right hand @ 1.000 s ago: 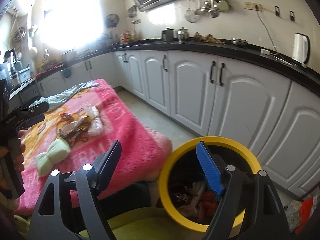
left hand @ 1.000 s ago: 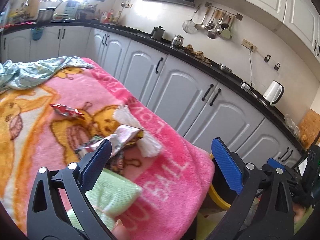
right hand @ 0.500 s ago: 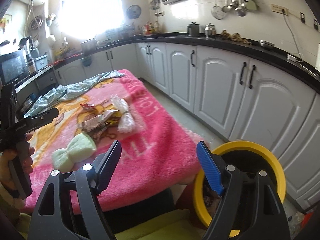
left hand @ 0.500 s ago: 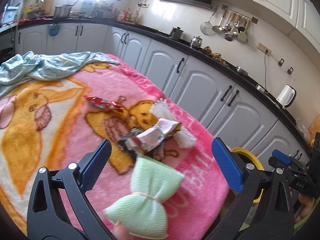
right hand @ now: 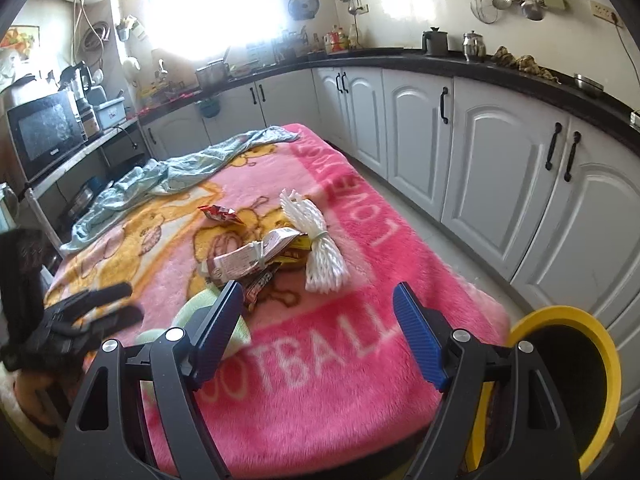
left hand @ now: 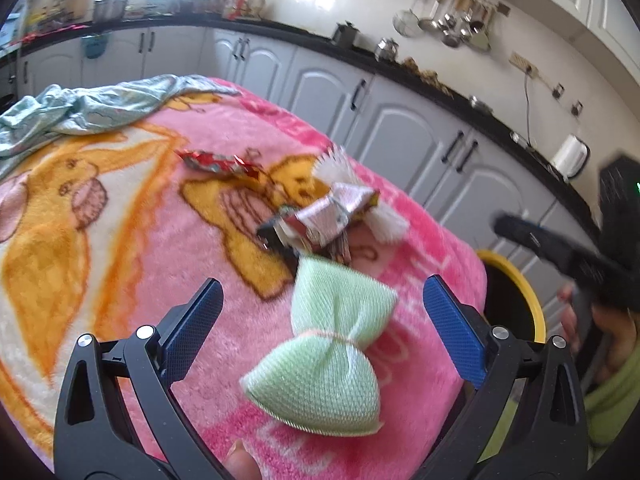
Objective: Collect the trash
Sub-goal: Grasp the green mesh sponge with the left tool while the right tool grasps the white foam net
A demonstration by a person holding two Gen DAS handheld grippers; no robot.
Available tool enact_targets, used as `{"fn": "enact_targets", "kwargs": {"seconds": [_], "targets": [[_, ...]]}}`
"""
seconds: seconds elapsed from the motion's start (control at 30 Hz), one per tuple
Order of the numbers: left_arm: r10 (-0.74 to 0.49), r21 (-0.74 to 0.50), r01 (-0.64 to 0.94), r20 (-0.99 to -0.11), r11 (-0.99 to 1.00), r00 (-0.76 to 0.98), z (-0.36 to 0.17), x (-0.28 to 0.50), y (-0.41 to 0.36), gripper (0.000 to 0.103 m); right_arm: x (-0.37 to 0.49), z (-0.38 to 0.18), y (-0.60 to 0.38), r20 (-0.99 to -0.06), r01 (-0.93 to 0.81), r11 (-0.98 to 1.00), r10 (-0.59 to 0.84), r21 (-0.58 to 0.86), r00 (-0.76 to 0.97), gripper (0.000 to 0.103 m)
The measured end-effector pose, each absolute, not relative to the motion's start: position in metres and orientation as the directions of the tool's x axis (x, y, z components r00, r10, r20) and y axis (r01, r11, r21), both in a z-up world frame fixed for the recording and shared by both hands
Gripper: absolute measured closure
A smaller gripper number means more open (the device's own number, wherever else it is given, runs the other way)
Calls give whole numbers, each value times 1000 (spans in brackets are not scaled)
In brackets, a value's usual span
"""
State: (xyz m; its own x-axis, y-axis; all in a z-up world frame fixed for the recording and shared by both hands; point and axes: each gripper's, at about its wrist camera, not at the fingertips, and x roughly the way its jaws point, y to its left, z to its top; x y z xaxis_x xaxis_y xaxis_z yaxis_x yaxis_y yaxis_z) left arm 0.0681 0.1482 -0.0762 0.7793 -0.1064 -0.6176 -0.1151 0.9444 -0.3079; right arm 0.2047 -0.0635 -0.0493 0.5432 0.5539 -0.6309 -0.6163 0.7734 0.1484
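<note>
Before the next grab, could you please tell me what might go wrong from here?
1. The green sponge lies between the open left jaws, nearer than the wrappers, so it may be grabbed as trash.
2. The wrappers overlap the white netting; one pinch could drag both.
3. The bin sits below the blanket edge; a drop could miss.

Covered by a fuzzy pink cartoon-print blanket [right hand: 360, 264] lettered in white. Draped across the far left corner: a crumpled pale blue-green cloth [right hand: 160, 176]. Near the middle: a red foil snack wrapper [right hand: 220, 213], then a heap of crumpled paper and foil wrappers [right hand: 256, 258], touching a tied white foam-net bundle [right hand: 316, 240] on its right. Nearest: a pale green mesh bow-shaped sponge [left hand: 328, 344].
</note>
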Motion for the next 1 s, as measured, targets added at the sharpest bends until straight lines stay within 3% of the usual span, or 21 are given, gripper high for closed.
{"fn": "enact_targets", "kwargs": {"seconds": [0.5,0.57,0.67,0.73,0.83,1.0], "targets": [[-138,-244,-59,-714,968,686,-114,86,119,11,277,-127,5,-786,-618,783,424,69,450,30],[-126,-229,-64,-724,971,678,-118,87,117,11,286,-132,8,-791,-612,788,415,66,450,34],[-123,-222,-69,-742,973,659,-123,89,118,13,296,-138,10,-799,-606,791,416,83,433,57],[-115,-217,-78,-750,973,651,-125,90,120,20,301,-140,7,-799,-599,794,423,100,427,73],[-119,-234,-95,-753,968,647,-127,90,128,36,305,-140,-6,-795,-570,809,439,146,418,79],[-148,-263,-86,-749,961,646,-127,88,134,40,304,-139,-31,-794,-527,829,442,185,417,84]]}}
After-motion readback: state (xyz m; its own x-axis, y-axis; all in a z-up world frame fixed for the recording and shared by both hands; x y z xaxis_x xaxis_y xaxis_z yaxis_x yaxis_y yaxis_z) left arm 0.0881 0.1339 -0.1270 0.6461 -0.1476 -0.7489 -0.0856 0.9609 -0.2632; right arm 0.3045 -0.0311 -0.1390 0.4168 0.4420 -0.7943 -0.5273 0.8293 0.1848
